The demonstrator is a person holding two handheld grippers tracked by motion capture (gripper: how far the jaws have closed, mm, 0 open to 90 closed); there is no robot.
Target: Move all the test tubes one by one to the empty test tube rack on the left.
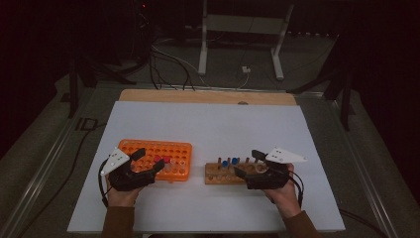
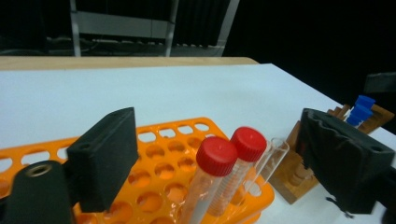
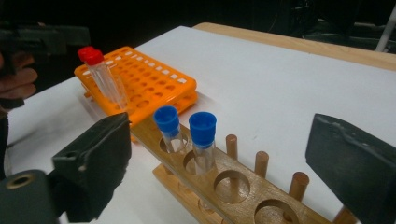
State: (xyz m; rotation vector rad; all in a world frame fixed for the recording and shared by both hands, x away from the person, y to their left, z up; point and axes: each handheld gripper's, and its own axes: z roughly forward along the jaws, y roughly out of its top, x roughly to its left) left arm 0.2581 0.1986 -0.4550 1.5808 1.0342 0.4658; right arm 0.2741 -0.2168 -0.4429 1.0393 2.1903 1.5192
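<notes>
The left gripper (image 2: 210,154) hangs over the near right corner of the orange rack (image 2: 173,177), its jaws standing wide apart and pressing on nothing. Between those jaws, a little beyond them, two red-capped tubes (image 2: 217,156) stand side by side in the rack's holes, both leaning slightly, and a clear tube without a cap (image 2: 268,156) stands just beside them on the side of the right jaw. None of the three touches a jaw. Past the right jaw lies the wooden rack (image 2: 292,175), just beside the orange one. The right gripper (image 3: 219,158) hovers at the near right end of that wooden rack (image 3: 243,186), its jaws also wide and closed on nothing. Ahead of it and toward its left jaw, two blue-capped tubes (image 3: 187,126) stand upright in neighbouring holes, while the holes directly between the jaws hold no tube. From above, both grippers sit at the near edge of the white table (image 1: 208,124), the left gripper (image 1: 141,166) well apart from the right gripper (image 1: 250,163).
</notes>
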